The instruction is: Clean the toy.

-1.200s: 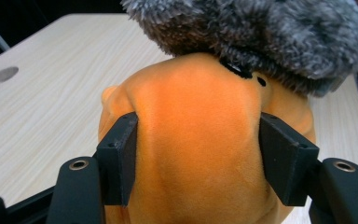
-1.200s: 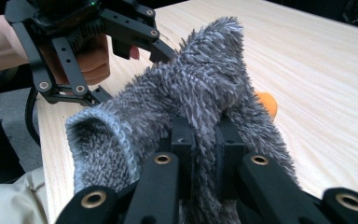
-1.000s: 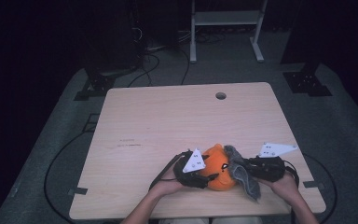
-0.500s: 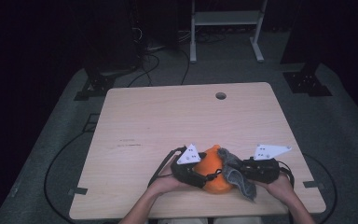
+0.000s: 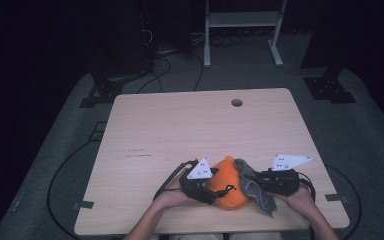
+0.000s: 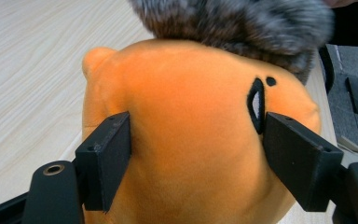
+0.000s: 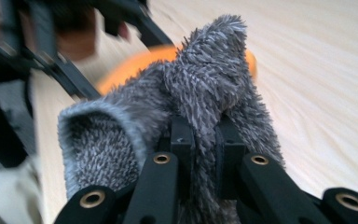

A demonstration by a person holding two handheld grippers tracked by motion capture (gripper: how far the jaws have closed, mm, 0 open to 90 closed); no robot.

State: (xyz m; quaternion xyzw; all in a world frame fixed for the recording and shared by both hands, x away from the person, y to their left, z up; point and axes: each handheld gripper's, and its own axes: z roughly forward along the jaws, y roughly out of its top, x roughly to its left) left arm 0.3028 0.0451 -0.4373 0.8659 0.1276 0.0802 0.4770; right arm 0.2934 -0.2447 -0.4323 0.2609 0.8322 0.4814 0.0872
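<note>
High view: a light wooden table with pale grain stands on grey carpet; the room behind is dark.
Table detail: a round cable hole sits near the far edge, well apart from both grippers; dark tape tabs mark the near corners.
Floor: black cables trail over the carpet beyond the table, near the legs of a white metal stand.
Left gripper: held at the near edge, its jaws set either side of the orange plush toy; they have just been opening, then eased in slightly.
Left gripper view: both black pads lie against the orange plush toy's flanks, the right pad beside a black stitched mark; the toy sits between them.
Right gripper: just to the right of the toy, jaws pinched tight on the grey fuzzy cloth.
Right gripper view: the grey fuzzy cloth rises between the closed jaws and drapes forward against the toy.
Hands: both come in from the near edge, one on each gripper.
</note>
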